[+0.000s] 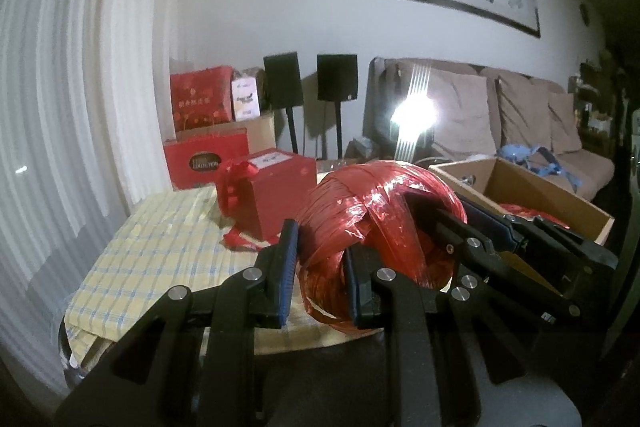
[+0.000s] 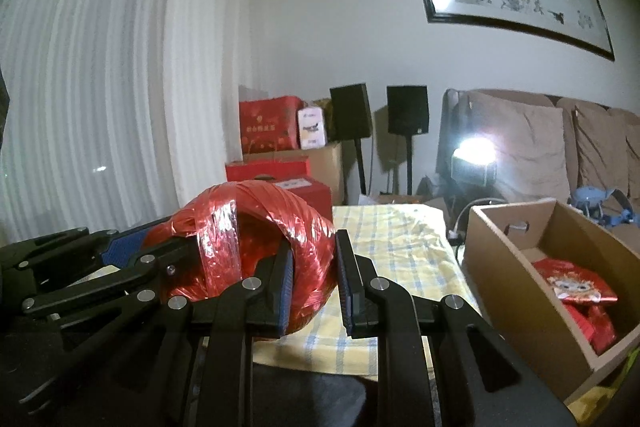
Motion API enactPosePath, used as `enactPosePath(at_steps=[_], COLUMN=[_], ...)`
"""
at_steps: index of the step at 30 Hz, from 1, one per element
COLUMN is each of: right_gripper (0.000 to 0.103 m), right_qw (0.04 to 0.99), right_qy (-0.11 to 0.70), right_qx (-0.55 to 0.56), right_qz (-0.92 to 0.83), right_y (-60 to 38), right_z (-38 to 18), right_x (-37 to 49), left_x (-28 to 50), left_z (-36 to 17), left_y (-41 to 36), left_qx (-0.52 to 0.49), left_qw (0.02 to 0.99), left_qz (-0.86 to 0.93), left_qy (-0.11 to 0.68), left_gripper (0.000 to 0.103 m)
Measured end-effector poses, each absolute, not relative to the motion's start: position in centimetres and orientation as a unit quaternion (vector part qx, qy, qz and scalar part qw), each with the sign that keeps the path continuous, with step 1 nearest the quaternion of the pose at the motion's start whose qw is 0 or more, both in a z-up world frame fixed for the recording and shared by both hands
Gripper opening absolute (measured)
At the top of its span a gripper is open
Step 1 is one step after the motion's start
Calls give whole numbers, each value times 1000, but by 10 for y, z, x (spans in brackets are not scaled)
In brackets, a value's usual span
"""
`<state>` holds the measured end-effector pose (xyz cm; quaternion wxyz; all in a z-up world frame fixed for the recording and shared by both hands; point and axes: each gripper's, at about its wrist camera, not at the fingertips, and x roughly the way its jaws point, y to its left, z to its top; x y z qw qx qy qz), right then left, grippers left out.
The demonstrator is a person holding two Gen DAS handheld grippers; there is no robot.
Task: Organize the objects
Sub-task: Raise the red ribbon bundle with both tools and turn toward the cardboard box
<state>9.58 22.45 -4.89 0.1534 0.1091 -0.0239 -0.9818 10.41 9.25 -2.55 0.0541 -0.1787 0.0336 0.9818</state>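
A big roll of shiny red ribbon [image 1: 372, 215] hangs over the near edge of the table, held from both sides. My left gripper [image 1: 322, 279] is shut on the roll's left wall, one finger outside and one in its hollow. My right gripper [image 1: 448, 223] comes in from the right, shut on the opposite wall. In the right wrist view the red ribbon roll [image 2: 256, 227] fills the left-centre, with my right gripper [image 2: 314, 287] clamped on its near wall. There my left gripper [image 2: 176, 245] reaches in from the left.
A yellow checked cloth [image 1: 152, 251] covers the table. A red gift box with a bow [image 1: 268, 195] stands at the back. An open cardboard box [image 2: 512, 291] on the right holds red packets [image 2: 576, 287]. Sofa, speakers, a bright lamp and stacked red boxes lie beyond.
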Motion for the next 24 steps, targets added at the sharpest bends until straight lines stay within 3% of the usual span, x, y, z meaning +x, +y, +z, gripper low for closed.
enactPosePath(at_steps=[24], right_gripper=[18], right_qw=[122], right_qy=[-36], right_qx=[47], right_qz=[-991], right_y=[270], right_z=[-45], right_x=[92], left_x=[86], left_z=[-17], left_y=[135], left_qx=[-115], left_qw=[84], left_qz=[988], left_qy=[59], left_gripper=[19])
